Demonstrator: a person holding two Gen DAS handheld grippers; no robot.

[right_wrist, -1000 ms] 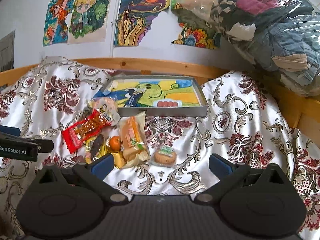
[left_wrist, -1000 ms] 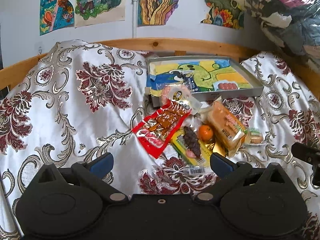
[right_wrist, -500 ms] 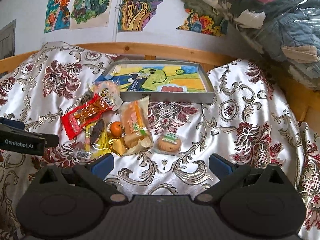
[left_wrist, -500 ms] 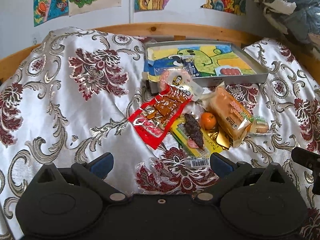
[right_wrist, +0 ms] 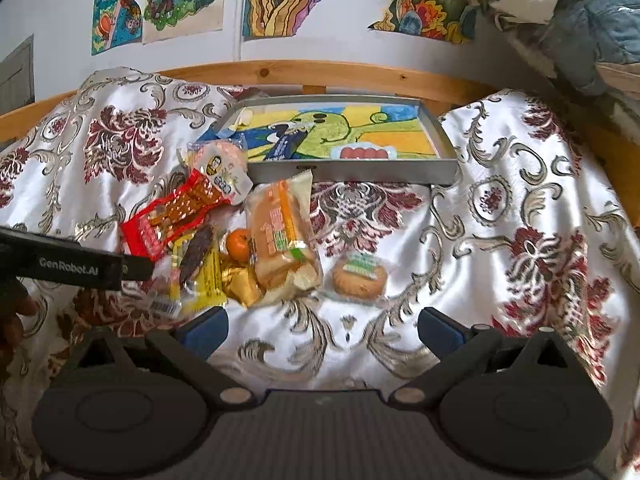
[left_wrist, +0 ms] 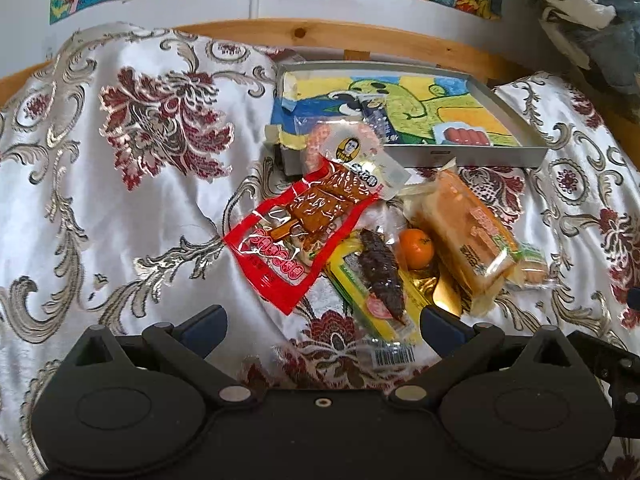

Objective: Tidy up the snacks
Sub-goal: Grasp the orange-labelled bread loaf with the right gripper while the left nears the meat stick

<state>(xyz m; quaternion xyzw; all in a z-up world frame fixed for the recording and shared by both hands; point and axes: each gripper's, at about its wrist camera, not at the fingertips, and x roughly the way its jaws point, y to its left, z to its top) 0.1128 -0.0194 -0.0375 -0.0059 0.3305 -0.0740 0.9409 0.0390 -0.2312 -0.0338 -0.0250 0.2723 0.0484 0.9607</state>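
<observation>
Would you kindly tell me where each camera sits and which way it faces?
Left wrist: on the left gripper, open, facing the red packet and tray.
Right wrist: on the right gripper, open, facing the round cake; left gripper and fingers show at left.
Shared: tray, orange, bread.

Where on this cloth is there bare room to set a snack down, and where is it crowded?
Free: the cloth right of the round biscuit, below the tray; and the cloth left of the red packet. Crowded: the pile from the red packet across the orange to the bread packet, which overlap below the tray's near left corner.
</observation>
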